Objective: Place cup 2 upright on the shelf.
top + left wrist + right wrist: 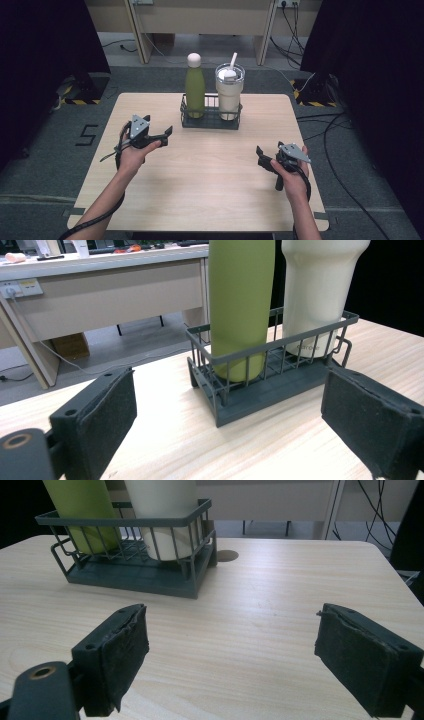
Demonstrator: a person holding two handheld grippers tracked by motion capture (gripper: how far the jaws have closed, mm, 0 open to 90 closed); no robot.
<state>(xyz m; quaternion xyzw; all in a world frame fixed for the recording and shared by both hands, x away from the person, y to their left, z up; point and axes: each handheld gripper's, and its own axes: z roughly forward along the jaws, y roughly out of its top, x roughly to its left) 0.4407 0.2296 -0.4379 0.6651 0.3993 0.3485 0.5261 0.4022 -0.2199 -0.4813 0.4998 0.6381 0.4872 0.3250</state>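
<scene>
Green bottle (195,90) stands upright in the left end of the wire rack (210,121), far centre of the table (200,190). The cream tumbler (229,95) with lid and straw sits just right of it in the same rack. Left gripper (167,134) is near-left of the rack, jaws wide, nothing held, aimed at the bottle. Right gripper (260,155) is near-right, well apart, also wide and empty. Looks like the approach step. Next move: left jaws straddle the bottle body above the rack rim, squarely, without clipping the tumbler.
</scene>
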